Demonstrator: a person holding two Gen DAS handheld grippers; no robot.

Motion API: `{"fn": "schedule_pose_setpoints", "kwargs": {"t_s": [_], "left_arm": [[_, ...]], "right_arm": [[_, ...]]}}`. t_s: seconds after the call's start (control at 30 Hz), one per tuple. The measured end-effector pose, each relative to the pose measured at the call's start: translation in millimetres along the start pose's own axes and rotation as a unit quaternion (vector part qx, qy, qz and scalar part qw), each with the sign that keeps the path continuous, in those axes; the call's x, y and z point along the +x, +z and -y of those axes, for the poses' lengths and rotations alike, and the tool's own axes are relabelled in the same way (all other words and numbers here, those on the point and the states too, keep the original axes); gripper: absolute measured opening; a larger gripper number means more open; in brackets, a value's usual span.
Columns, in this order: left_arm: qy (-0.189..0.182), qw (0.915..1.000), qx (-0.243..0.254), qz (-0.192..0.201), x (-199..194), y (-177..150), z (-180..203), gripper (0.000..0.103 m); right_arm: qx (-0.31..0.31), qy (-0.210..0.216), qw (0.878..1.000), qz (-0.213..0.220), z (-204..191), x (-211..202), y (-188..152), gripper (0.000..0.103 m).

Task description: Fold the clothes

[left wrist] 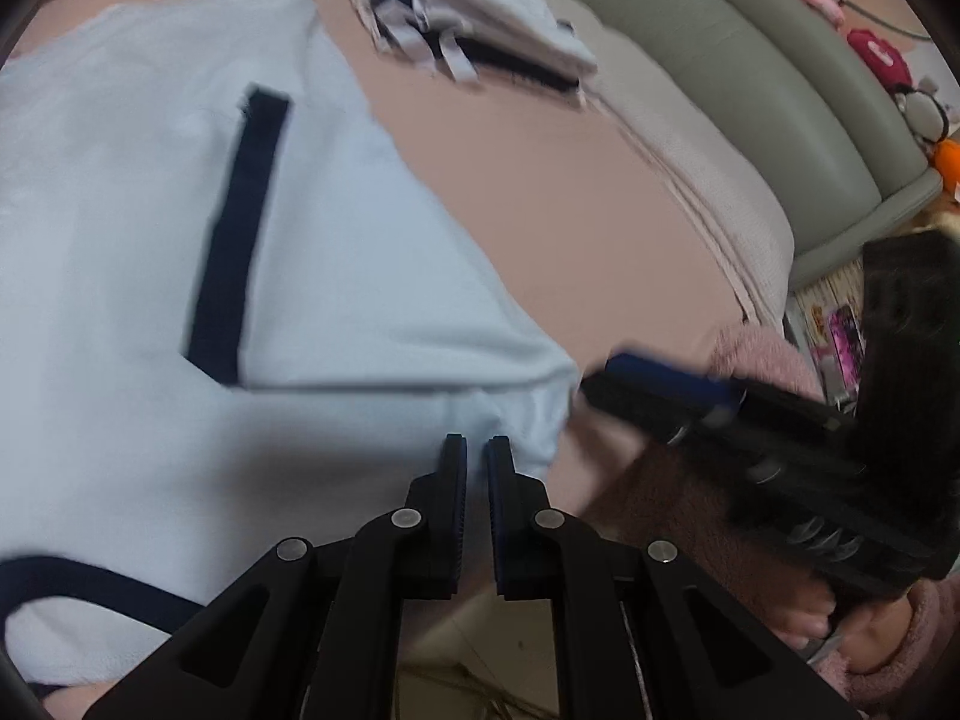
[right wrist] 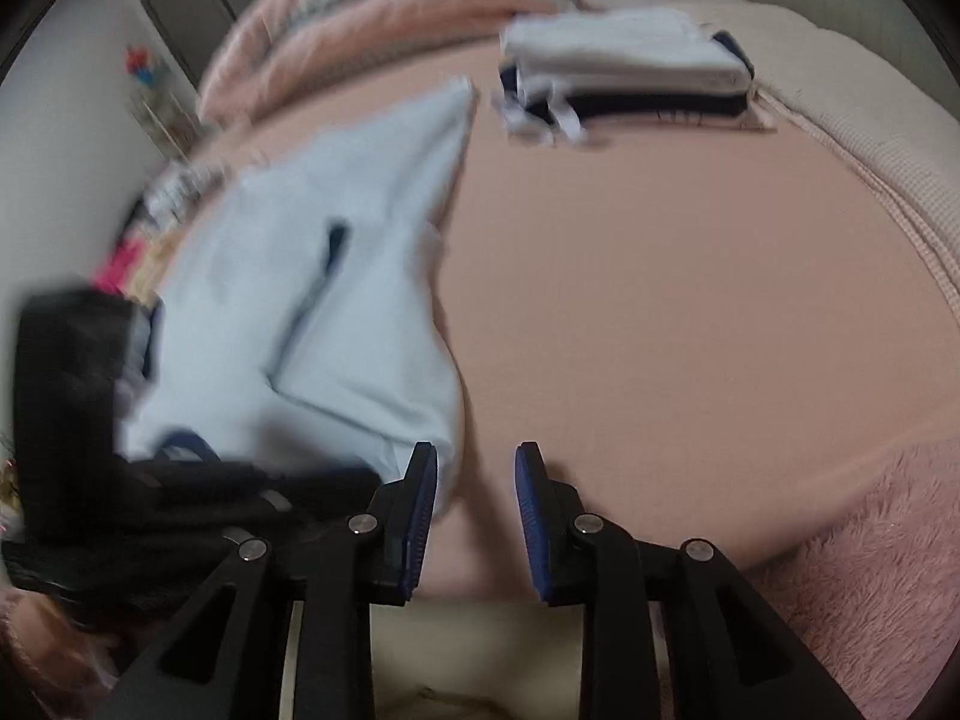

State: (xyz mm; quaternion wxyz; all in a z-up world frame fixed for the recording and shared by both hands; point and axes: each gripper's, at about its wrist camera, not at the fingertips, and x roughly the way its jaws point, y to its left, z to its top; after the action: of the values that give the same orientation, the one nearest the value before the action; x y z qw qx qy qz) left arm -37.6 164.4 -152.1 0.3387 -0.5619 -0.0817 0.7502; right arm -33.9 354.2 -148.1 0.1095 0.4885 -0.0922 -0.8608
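Pale blue garment with navy trim (left wrist: 252,252) lies spread on pink bedsheet (right wrist: 690,300), near edge folded over. Left gripper (left wrist: 477,450) at garment's near edge, jaws narrow, slim gap, can't tell if cloth pinched. Right gripper (right wrist: 474,459) just beside garment's edge, jaws wide, nothing between. Folded white-and-navy clothes stack (right wrist: 630,72) sits further back on bed.

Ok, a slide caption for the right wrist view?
Open right gripper beside the pale blue garment on the pink bed; folded pile behind.
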Motion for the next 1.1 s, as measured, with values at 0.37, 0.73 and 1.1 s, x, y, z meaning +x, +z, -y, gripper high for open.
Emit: {"fn": "schedule_pose_setpoints", "kwargs": {"t_s": [0.37, 0.73, 1.1], "left_arm": [[0.056, 0.9838, -0.145, 0.090, -37.7, 22.2, -57.3, 0.046], [0.116, 0.9814, -0.083, 0.128, -75.4, 43.5, -53.8, 0.004], [0.161, 0.9837, -0.035, 0.072, -49.5, 47.9, -56.7, 0.017]], "right_arm": [[0.045, 0.005, 0.999, -0.005, 12.0, 2.3, 1.2, 0.027], [0.055, 0.021, 0.998, -0.008, 14.6, 0.9, -2.1, 0.028], [-0.054, 0.063, 0.996, 0.028, -38.2, 5.0, 7.0, 0.037]]}}
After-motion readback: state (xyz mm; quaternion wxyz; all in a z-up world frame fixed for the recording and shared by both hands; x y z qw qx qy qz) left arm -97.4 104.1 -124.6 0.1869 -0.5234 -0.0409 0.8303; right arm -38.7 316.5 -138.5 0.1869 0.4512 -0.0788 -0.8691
